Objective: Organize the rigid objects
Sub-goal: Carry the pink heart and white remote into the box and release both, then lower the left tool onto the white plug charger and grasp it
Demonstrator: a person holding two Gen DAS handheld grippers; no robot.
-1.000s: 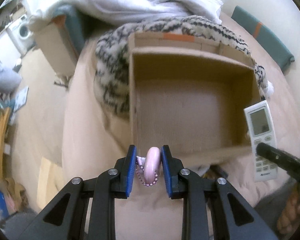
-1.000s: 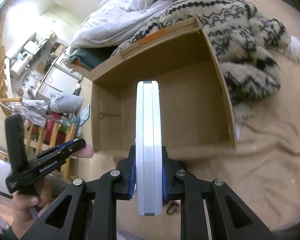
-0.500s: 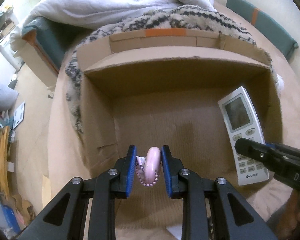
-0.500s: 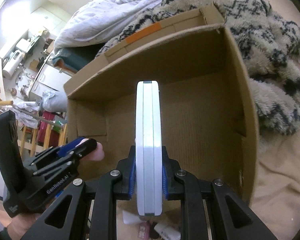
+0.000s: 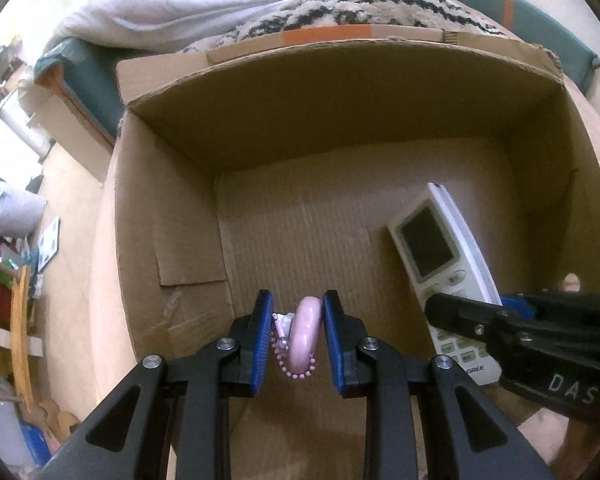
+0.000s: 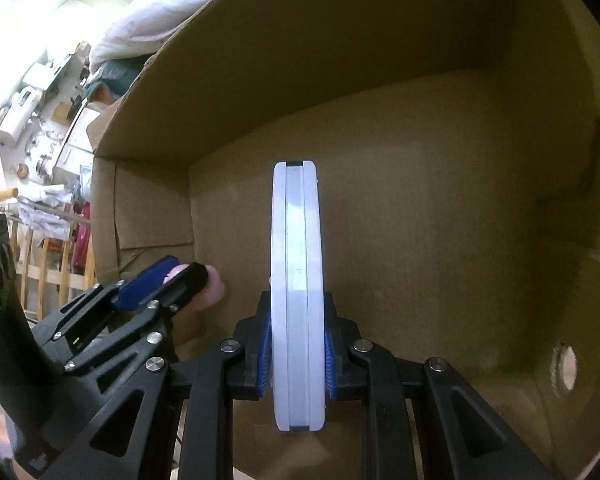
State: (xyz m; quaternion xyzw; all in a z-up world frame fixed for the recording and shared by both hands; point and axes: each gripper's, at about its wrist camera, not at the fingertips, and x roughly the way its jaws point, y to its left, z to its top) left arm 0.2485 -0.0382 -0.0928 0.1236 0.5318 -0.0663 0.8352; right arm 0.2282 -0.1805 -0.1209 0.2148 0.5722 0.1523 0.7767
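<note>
My left gripper (image 5: 297, 336) is shut on a small pink ring-shaped trinket with a bead chain (image 5: 306, 334) and holds it low inside an open cardboard box (image 5: 340, 92). My right gripper (image 6: 296, 354) is shut on a white air-conditioner remote (image 6: 296, 292), held edge-on inside the same box. In the left wrist view the remote (image 5: 440, 256) shows face up with its grey screen, held at its button end by the right gripper (image 5: 496, 320). In the right wrist view the left gripper (image 6: 180, 280) is at the left with the pink trinket (image 6: 214, 290) at its tip.
The box stands on a beige bed cover, against a black-and-white fuzzy blanket (image 5: 380, 4) and a white duvet (image 5: 204, 4). The box walls (image 6: 380, 40) surround both grippers closely. A floor with wooden furniture (image 5: 4, 320) lies to the left.
Both grippers have moved forward and down, deeper into the box, each keeping hold of its object. The box walls now fill most of both views.
</note>
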